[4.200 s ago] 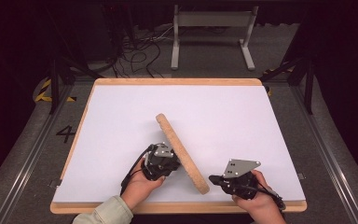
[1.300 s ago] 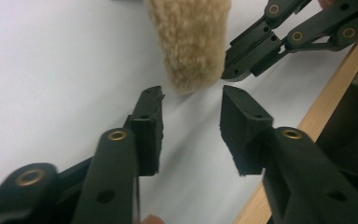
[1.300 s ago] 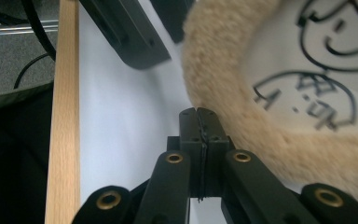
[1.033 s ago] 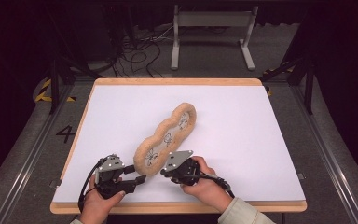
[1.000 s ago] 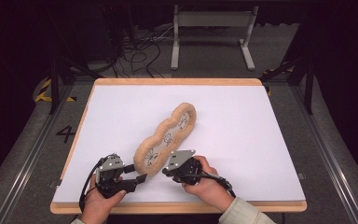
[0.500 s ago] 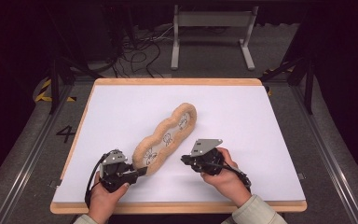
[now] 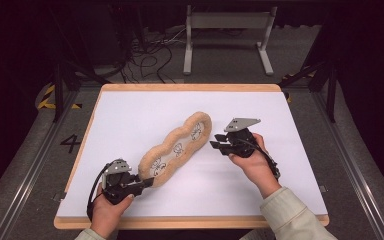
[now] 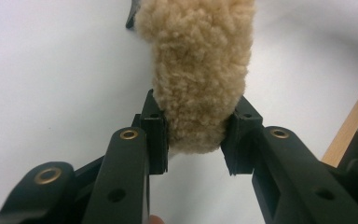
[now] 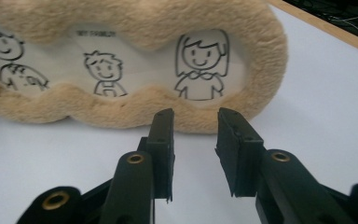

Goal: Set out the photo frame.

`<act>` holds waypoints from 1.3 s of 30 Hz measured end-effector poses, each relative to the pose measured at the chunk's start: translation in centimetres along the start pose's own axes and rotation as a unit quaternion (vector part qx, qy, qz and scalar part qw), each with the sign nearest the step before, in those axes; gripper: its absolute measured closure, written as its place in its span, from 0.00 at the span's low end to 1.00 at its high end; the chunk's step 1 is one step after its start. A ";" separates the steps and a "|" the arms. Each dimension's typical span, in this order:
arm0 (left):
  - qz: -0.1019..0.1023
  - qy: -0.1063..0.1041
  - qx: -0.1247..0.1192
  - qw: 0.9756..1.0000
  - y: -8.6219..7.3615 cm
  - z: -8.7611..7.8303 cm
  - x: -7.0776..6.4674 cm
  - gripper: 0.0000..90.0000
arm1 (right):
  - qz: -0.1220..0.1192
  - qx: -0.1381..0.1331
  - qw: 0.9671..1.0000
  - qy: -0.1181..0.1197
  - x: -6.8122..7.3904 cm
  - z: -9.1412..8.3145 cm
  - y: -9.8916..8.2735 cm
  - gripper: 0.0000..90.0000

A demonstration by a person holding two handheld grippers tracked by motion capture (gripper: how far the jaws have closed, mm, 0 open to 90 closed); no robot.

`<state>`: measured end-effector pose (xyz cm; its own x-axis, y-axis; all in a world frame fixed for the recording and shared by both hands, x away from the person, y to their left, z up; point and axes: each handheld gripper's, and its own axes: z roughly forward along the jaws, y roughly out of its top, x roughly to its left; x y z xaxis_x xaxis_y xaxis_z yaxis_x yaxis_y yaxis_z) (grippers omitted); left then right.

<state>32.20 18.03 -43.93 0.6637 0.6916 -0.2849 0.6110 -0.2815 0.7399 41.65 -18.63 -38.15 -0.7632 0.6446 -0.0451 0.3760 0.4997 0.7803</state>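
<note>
A long tan plush picture frame (image 7: 169, 146) with three cartoon drawings lies slantwise on the white table top (image 7: 130, 110), its picture face turned toward my right gripper. My left gripper (image 7: 143, 183) has just closed on the frame's near end, and in the left gripper view both pads (image 8: 154, 135) press into the fur (image 8: 198, 70). My right gripper (image 7: 216, 146) stands to the right of the frame's far end. Its jaws have just been opening, and nothing is between them (image 9: 195, 135). They point at the frame's lower fur edge (image 9: 121, 112), a short way off it.
The white top has a wooden rim (image 7: 190, 221) along its edges. Beyond the far edge are a white metal stand (image 7: 227, 30) and loose cables (image 7: 150, 55) on the dark floor.
My right gripper has let go near the frame's near end, moved right and away to beside the far end, and opened. The left gripper stayed put and closed on the near end.
</note>
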 end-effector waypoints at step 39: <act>-0.013 0.013 -0.006 1.000 0.0 -0.5 0.6 0.74 | 0.031 0.008 0.999 0.013 -6.1 6.9 1.6 0.78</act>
<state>32.39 18.79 -43.81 0.6368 0.7150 -0.2884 0.6226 -0.2563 0.7393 50.54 -17.82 -40.93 -0.7512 0.6598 0.0188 0.4311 0.4688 0.7710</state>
